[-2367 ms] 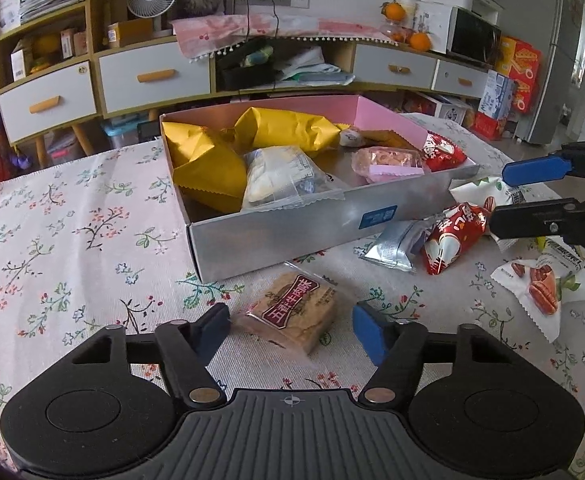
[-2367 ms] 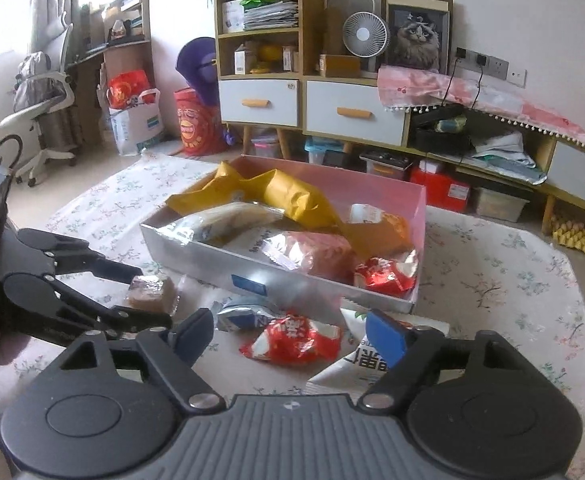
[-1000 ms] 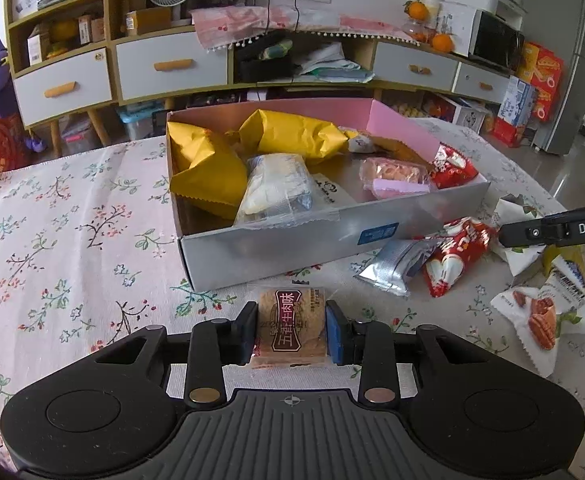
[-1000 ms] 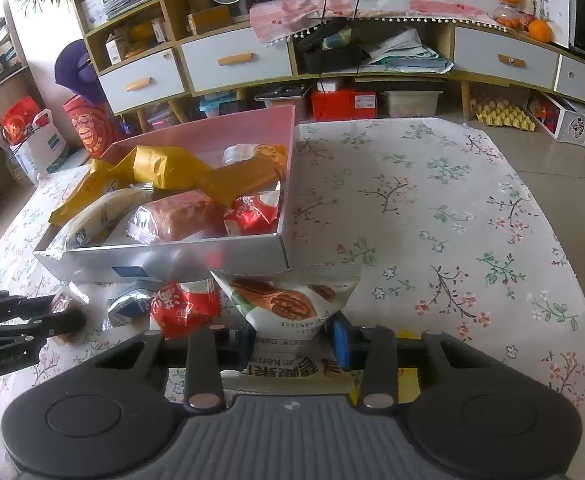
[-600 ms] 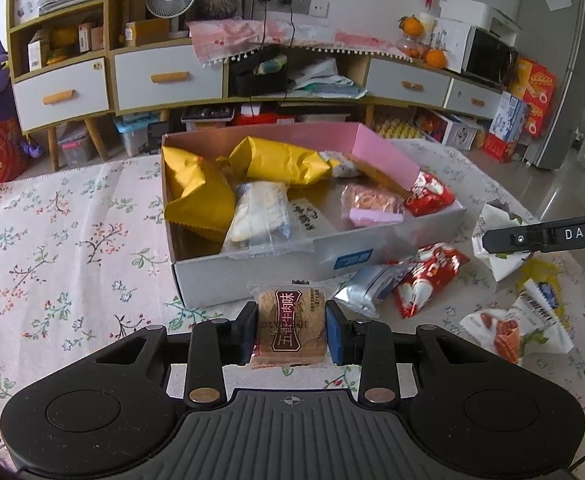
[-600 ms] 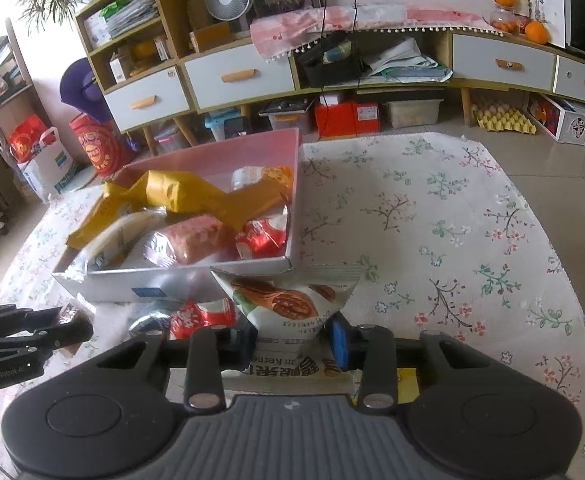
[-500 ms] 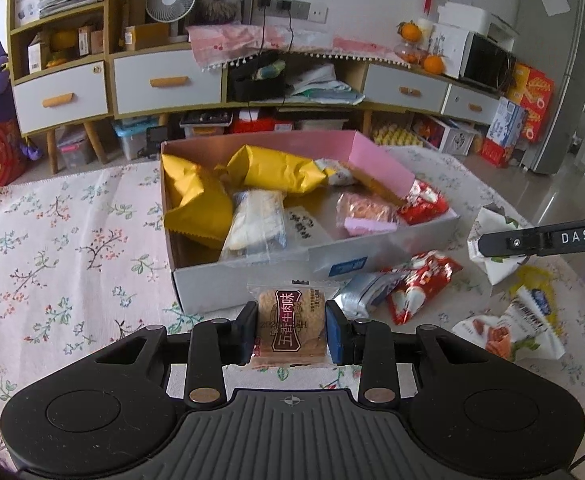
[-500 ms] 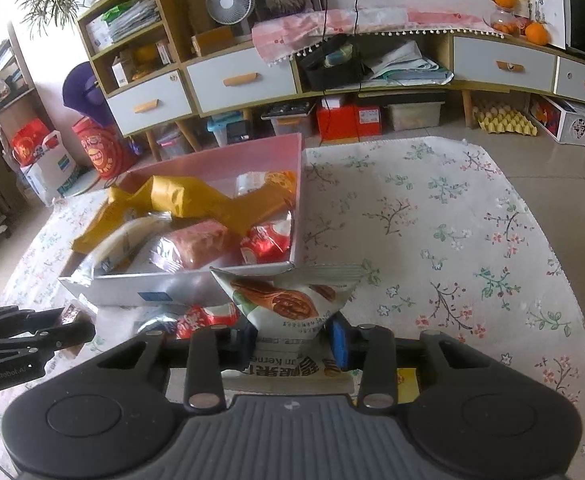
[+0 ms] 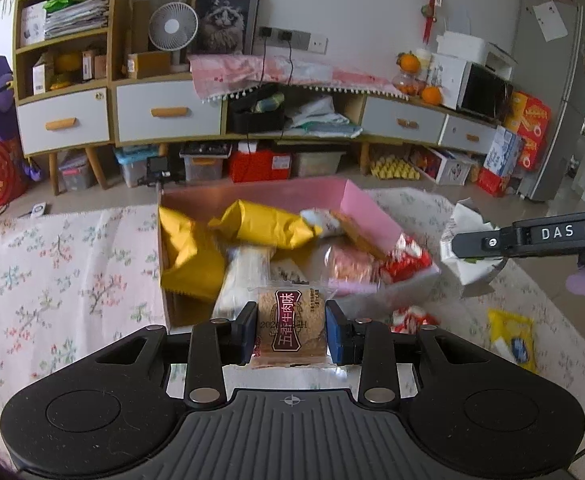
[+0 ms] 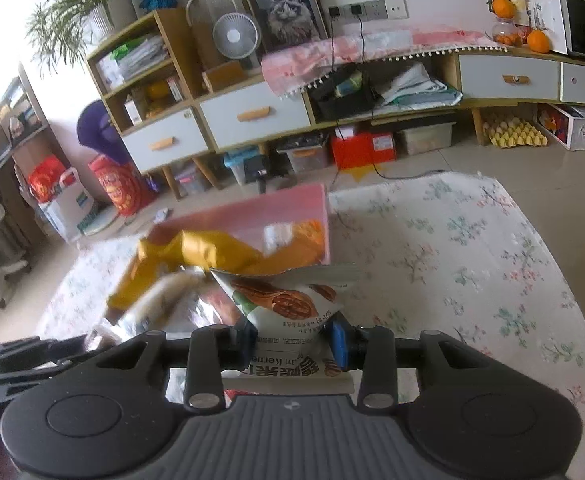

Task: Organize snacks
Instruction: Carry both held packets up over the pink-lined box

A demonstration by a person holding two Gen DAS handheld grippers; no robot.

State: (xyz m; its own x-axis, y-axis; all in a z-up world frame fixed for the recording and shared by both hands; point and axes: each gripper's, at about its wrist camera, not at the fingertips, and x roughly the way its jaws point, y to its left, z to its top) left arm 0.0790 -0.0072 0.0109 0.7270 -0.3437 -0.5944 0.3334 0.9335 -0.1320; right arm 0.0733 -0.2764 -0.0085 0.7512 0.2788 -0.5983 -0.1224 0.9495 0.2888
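My left gripper (image 9: 291, 330) is shut on a small brown wrapped biscuit (image 9: 291, 330) with a dark red label, held above the near wall of the pink-lined cardboard box (image 9: 376, 212). The box holds yellow bags (image 9: 264, 230), a pale packet and red packets. My right gripper (image 10: 292, 340) is shut on a white walnut packet (image 10: 288, 308), lifted off the table beside the box (image 10: 292, 208). In the left wrist view the right gripper (image 9: 532, 238) shows at the right edge with that white packet (image 9: 470, 248) in it. The left gripper's black fingers (image 10: 24, 356) show at the lower left of the right wrist view.
The box sits on a table with a floral cloth (image 9: 52, 264). A red packet (image 9: 410, 316) and a yellow packet (image 9: 512, 338) lie on the cloth right of the box. Behind stand low cabinets (image 9: 164, 112) with drawers, a fan and a fridge (image 9: 552, 92).
Both grippers have risen with their packets, so the table and box now sit lower and farther in both views. Each grip stayed the same.
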